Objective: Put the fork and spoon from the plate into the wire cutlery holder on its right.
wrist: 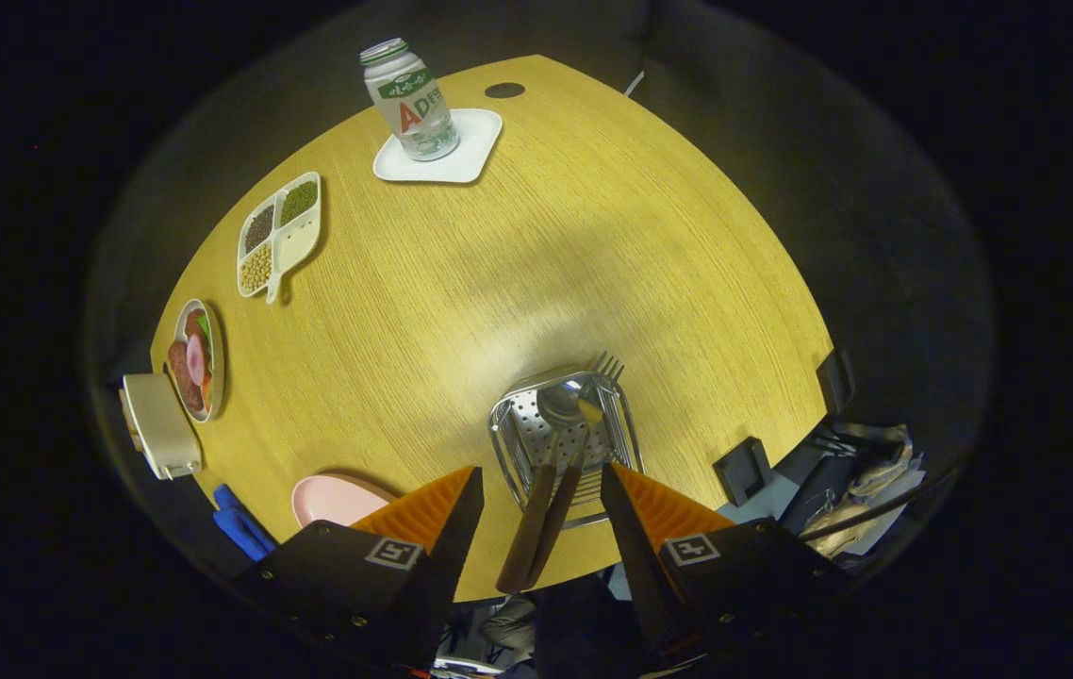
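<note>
Between the spread, empty fingers of the gripper (pixel 542 490), fork (pixel 584 443) and spoon (pixel 551 424) inside wire holder (pixel 508 424), bowl half-hidden.

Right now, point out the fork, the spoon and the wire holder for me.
fork (pixel 608 364), gripper view, on its tines past the holder's far rim.
spoon (pixel 559 401), gripper view, on its bowl inside the holder.
wire holder (pixel 518 424), gripper view, on its perforated wall.
gripper (pixel 542 486), gripper view, fingers open around both handles.

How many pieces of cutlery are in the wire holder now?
2. A fork and a spoon lie together in the wire cutlery holder, heads beyond and handles between the open fingers of the hand-held gripper.
</note>
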Available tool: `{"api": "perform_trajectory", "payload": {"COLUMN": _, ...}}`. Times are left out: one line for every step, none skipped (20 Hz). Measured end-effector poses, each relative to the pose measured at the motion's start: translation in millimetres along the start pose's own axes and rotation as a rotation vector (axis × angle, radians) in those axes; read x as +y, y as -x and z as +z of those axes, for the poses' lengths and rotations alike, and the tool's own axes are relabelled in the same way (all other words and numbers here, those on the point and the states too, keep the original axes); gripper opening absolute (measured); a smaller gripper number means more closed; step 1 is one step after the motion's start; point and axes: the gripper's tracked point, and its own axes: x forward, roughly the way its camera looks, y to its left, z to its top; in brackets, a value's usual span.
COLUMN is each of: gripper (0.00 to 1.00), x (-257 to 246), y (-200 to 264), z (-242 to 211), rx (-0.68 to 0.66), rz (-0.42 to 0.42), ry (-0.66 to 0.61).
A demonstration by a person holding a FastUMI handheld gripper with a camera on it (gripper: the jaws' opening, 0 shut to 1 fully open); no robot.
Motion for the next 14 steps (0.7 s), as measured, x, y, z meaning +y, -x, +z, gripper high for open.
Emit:
{"api": "perform_trajectory", "payload": {"gripper": 0.78, "x": -3, "y": 1, "z": 4, "rx": -0.031, "rz": -0.003, "ry": 0.008}}
{"api": "perform_trajectory", "payload": {"gripper": 0.78, "x": 0, "y": 2, "z": 8, "rx": -0.061, "rz": -0.001, "ry": 0.013}}
{"api": "perform_trajectory", "payload": {"gripper": 0.78, "x": 3, "y": 2, "z": 12, "rx": -0.094, "rz": 0.001, "ry": 0.019}}
{"api": "perform_trajectory", "payload": {"gripper": 0.78, "x": 4, "y": 4, "z": 17, "rx": -0.130, "rz": 0.000, "ry": 0.026}}
{"api": "perform_trajectory", "payload": {"gripper": 0.78, "x": 7, "y": 7, "z": 20, "rx": -0.172, "rz": 0.001, "ry": 0.036}}
{"api": "perform_trajectory", "payload": {"gripper": 0.78, "x": 7, "y": 12, "z": 25, "rx": -0.230, "rz": -0.002, "ry": 0.048}}
{"api": "perform_trajectory", "payload": {"gripper": 0.78, "x": 7, "y": 18, "z": 31, "rx": -0.295, "rz": -0.010, "ry": 0.054}}
{"api": "perform_trajectory", "payload": {"gripper": 0.78, "x": 6, "y": 28, "z": 38, "rx": -0.371, "rz": -0.014, "ry": 0.054}}
{"api": "perform_trajectory", "payload": {"gripper": 0.78, "x": 8, "y": 39, "z": 43, "rx": -0.448, "rz": -0.011, "ry": 0.045}}
{"api": "perform_trajectory", "payload": {"gripper": 0.78, "x": 11, "y": 53, "z": 50, "rx": -0.532, "rz": 0.000, "ry": 0.032}}
{"api": "perform_trajectory", "payload": {"gripper": 0.78, "x": 15, "y": 69, "z": 55, "rx": -0.620, "rz": 0.021, "ry": 0.025}}
{"api": "perform_trajectory", "payload": {"gripper": 0.78, "x": 17, "y": 86, "z": 60, "rx": -0.707, "rz": 0.031, "ry": 0.022}}
{"api": "perform_trajectory", "payload": {"gripper": 0.78, "x": 21, "y": 104, "z": 58, "rx": -0.780, "rz": 0.038, "ry": 0.018}}
{"api": "perform_trajectory", "payload": {"gripper": 0.78, "x": 21, "y": 123, "z": 59, "rx": -0.843, "rz": 0.042, "ry": 0.019}}
